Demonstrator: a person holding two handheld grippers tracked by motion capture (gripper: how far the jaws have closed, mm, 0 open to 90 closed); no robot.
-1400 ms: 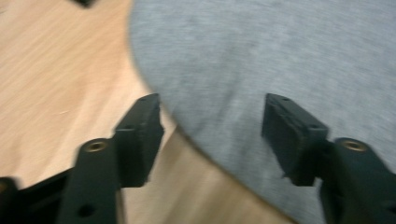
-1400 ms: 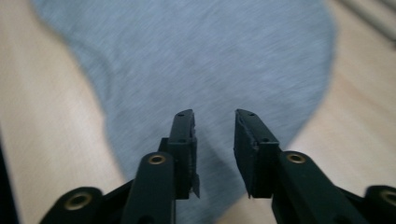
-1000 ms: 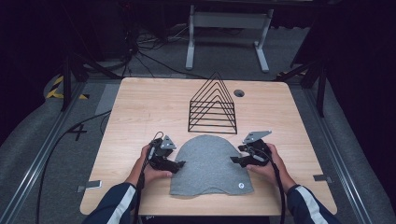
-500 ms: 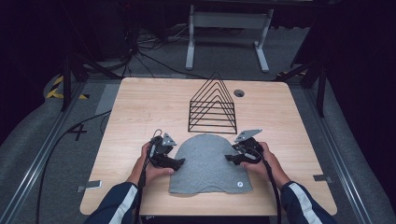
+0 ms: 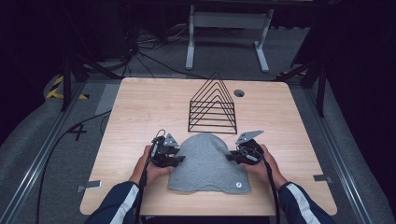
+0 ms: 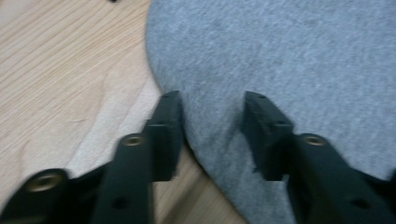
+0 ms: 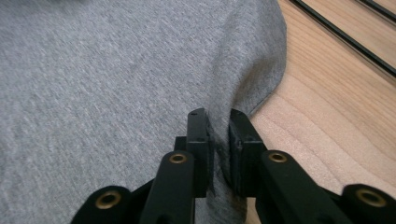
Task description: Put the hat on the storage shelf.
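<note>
A grey knit hat (image 5: 208, 161) lies flat on the wooden table (image 5: 140, 107), near the front edge, with a small round badge at its lower right. My left gripper (image 5: 180, 159) is at the hat's left edge. In the left gripper view its jaws (image 6: 212, 105) have just been closing and still stand apart, with the hat's (image 6: 289, 60) rim lying between them. My right gripper (image 5: 231, 156) is at the hat's right edge. Its jaws (image 7: 217, 116) have just been closing and now pinch a raised fold of the hat (image 7: 116, 70).
A black wire rack (image 5: 212, 105) with peaked dividers stands just behind the hat, and its base wires (image 7: 336, 32) run close to my right gripper. A round cable hole (image 5: 239, 93) sits behind the rack. Bare wood lies to the left and right.
The right gripper has edged inward onto the hat's right edge. The left hand has kept its place, and the hat lies where it was.
</note>
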